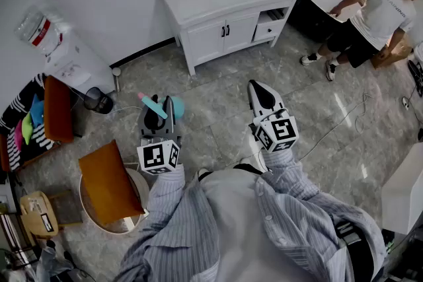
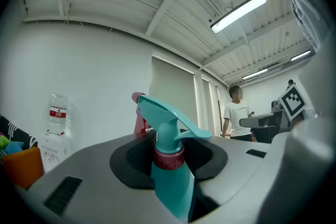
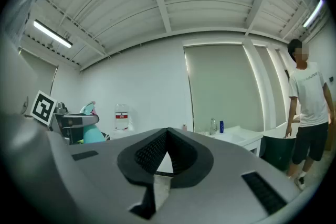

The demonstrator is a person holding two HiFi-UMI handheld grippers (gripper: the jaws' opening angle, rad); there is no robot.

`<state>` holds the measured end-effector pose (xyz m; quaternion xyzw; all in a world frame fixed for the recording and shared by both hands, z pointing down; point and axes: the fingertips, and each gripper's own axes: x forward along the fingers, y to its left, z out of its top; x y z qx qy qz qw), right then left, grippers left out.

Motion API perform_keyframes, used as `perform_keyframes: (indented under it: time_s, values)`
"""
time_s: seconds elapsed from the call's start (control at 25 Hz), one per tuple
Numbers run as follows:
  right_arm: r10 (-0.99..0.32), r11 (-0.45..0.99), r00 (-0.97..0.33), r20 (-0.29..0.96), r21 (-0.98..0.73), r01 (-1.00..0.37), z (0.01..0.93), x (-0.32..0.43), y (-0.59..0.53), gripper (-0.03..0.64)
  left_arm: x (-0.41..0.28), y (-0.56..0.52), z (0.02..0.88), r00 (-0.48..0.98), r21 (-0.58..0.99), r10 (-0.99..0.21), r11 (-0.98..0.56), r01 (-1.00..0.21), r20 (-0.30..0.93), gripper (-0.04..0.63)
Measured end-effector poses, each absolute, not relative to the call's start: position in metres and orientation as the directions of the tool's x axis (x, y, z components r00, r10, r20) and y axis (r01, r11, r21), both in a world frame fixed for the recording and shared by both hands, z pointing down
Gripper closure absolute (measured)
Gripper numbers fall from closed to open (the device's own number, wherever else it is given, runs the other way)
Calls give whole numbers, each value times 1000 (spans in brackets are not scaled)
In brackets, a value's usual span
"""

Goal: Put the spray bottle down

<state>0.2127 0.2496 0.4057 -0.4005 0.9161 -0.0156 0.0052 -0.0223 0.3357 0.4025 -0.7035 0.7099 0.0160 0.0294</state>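
A teal spray bottle (image 2: 170,176) with a red collar and a pink nozzle (image 2: 139,115) stands upright between the jaws of my left gripper (image 2: 168,139), which is shut on the bottle's neck and shoulder. In the head view the bottle (image 1: 160,105) pokes out past the left gripper (image 1: 158,117), held level above the tiled floor. My right gripper (image 1: 260,92) is held level beside it to the right. Its jaws (image 3: 167,134) meet at the tips with nothing between them. From the right gripper view, the bottle (image 3: 93,135) shows at the far left.
A white vanity cabinet with a sink (image 1: 225,10) stands against the far wall. A water dispenser (image 1: 63,53) and an orange chair (image 1: 109,185) are on the left. A person (image 1: 373,13) stands at the right by a dark bin. A cable (image 1: 344,119) lies on the floor.
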Motion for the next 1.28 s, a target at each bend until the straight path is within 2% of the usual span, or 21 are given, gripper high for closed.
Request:
perform_keyframes:
  time_s: [0.76,1.28]
  values:
    - [-717,696,-697,10,-48,-717,408,200,252,601,-26,336,404,7,-14,-998,-6,-1000,-67,462]
    - [-746,664,-666,23,-50,-746,410,151,270,601,-80,349,406,37,1,-997,-37,-999,-72,462]
